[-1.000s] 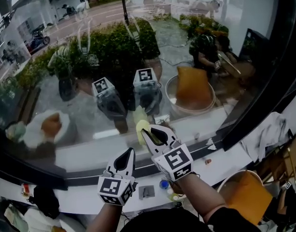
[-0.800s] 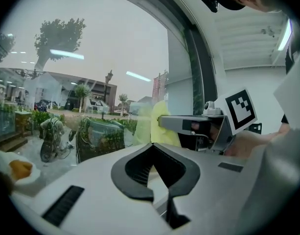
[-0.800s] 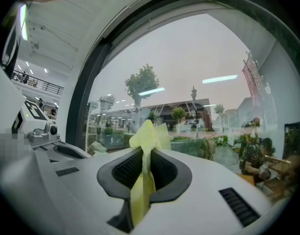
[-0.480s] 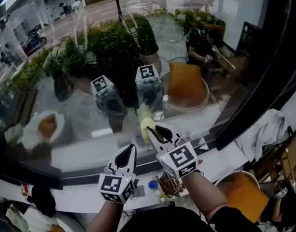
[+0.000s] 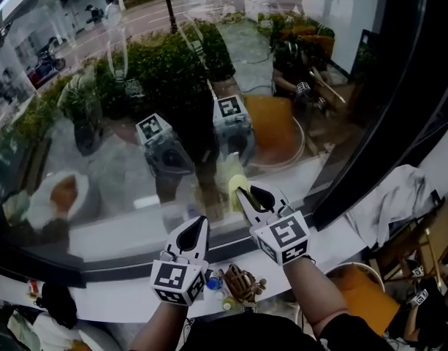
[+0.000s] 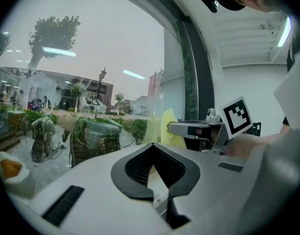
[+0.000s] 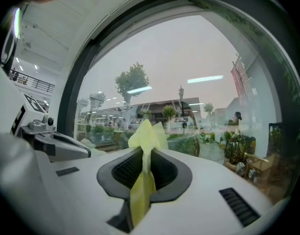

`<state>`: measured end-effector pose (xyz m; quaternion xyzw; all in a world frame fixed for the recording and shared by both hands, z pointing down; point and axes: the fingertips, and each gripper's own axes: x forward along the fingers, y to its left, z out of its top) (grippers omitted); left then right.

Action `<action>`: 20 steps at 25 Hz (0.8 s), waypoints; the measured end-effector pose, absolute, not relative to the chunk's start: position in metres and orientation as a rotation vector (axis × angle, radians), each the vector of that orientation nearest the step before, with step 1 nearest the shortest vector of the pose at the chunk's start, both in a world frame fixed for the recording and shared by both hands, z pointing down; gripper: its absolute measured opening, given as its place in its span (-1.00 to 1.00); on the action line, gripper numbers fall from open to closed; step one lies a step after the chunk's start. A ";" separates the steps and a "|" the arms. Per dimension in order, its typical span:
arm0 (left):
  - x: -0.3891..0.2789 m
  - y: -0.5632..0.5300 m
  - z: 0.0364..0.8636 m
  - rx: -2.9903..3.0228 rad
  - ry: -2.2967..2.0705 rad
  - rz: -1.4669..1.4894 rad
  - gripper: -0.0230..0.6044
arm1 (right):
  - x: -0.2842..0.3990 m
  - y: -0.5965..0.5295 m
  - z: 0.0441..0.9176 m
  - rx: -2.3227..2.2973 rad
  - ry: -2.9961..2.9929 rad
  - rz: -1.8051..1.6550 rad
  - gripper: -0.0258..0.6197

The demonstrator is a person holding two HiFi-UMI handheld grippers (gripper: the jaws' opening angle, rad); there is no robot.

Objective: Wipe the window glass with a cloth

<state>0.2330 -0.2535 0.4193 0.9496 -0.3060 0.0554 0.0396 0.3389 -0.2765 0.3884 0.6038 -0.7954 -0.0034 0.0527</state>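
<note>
Two jaws of the right gripper (image 7: 146, 150) are pressed together on a yellow cloth (image 7: 142, 190); a strip of it runs down the seam between them, and a crumpled tuft stands out past the tips at 12 o'clock. In the head view that tuft sits just right of centre, at 11 o'clock from the gripper's marker cube, and it meets its own reflection on the window glass (image 5: 99, 152). The jaws of the left gripper (image 6: 150, 146) are also closed tip to tip, with nothing caught in them; only a pale surface shows through the hollow between the pads. Seen from the head, this gripper lies at 7 o'clock from the right one. Its tips point toward the pane at 12 o'clock and its cube hangs over the white ledge (image 5: 85, 298) under the window. Whether its tips touch the glass cannot be told. A dark frame post (image 5: 399, 86) rises at 3 o'clock, beside the pane.
</note>
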 end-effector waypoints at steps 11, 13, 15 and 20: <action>0.321 -0.234 0.436 2.958 -0.830 0.210 -0.90 | 0.471 -0.251 0.416 2.044 -2.284 0.074 -0.75; 0.326 -0.231 0.438 2.972 -0.804 0.214 -0.90 | 0.482 -0.248 0.419 2.088 -2.263 0.104 -0.75; 0.329 -0.230 0.440 2.970 -0.792 0.222 -0.90 | 0.487 -0.247 0.422 2.109 -2.259 0.128 -0.75; 0.334 -0.238 0.434 2.970 -0.779 0.227 -0.90 | 0.490 -0.256 0.414 2.126 -2.254 0.134 -0.75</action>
